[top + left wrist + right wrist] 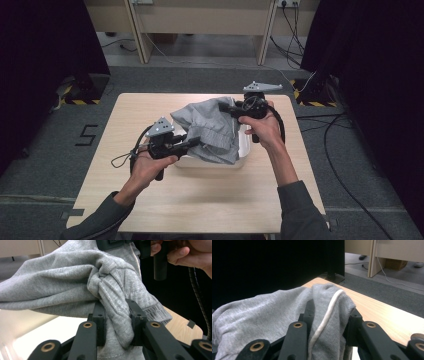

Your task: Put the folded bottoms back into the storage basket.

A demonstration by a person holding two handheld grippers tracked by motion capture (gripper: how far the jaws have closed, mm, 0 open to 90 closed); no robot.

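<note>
Grey knit, the garment [212, 127] hung over the white bin [243, 145] at the table's [200, 200] centre. My left gripper [196, 141], forearm reaching from seven o'clock, was clamped on its near fold. My right gripper [223, 107], hand raised at one o'clock, pinched the corded edge.

The garment [212, 127] hangs over the tub [244, 145] at mid-table [200, 200], between both grippers.

The garment [212, 127] is soft grey knitted cloth, matt, with a ribbed cuff and a smooth white cord. The table [200, 200] is pale wood-grain, lightly satin. The tub [243, 150] at the garment's 4 o'clock looks smooth white plastic.
</note>
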